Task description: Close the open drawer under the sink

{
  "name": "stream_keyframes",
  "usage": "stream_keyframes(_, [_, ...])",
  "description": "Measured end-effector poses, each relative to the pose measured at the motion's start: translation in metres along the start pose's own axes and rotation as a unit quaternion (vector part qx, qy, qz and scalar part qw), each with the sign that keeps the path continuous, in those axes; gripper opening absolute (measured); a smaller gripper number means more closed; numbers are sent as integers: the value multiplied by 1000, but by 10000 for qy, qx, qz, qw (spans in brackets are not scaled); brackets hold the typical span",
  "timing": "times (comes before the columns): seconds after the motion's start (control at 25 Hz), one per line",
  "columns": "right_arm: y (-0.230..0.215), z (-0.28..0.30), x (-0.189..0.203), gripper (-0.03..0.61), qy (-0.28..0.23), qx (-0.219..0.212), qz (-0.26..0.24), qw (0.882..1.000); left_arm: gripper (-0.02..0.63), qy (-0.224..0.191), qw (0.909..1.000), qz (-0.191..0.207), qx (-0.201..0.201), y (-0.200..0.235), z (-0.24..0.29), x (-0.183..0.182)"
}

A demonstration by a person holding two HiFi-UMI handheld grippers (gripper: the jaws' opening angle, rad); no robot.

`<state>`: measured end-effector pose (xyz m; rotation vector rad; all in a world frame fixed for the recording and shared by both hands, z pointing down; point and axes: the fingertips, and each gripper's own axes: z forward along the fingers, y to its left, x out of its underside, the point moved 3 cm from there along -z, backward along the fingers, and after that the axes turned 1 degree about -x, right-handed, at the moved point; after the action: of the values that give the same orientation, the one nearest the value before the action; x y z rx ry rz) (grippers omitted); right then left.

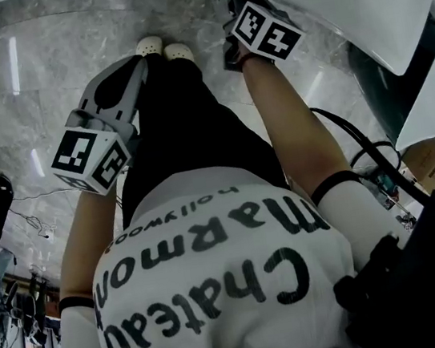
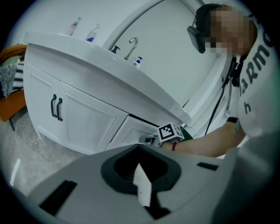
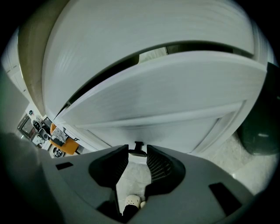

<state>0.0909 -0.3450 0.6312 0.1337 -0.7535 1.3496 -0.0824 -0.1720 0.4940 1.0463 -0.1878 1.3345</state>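
Observation:
The white drawer front (image 3: 175, 87) under the sink counter (image 2: 100, 65) stands a little out, with a dark gap along its top. Its small black handle (image 3: 139, 148) sits between the tips of my right gripper (image 3: 138, 149), and the pads stand apart without visibly pressing on it. From the left gripper view, the right gripper (image 2: 153, 140) is at the drawer (image 2: 133, 129), low on the vanity. My left gripper (image 2: 139, 148) hangs away from the vanity, its tips together and nothing held. In the head view it is the left gripper (image 1: 135, 66) above the floor, while the right gripper (image 1: 233, 33) reaches the white cabinet.
Two cabinet doors with black handles (image 2: 56, 107) are left of the drawer. A faucet (image 2: 132, 43) and bottles stand on the counter. An orange chair (image 2: 11, 103) is at far left, a dark bin (image 3: 262, 131) right of the drawer. The person's shoes (image 1: 164, 49) rest on the marble floor.

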Motion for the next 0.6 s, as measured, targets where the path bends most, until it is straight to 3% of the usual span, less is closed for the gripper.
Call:
stream_keyframes(0.28, [-4,0,-12,138,-136,108,197,9997,8,69,9999,71,111,-10,4,-2])
stream_keyframes(0.6, [-4,1,-13,141,-181,64,10,9998,8,53,9999,94,97,-5,0,-4])
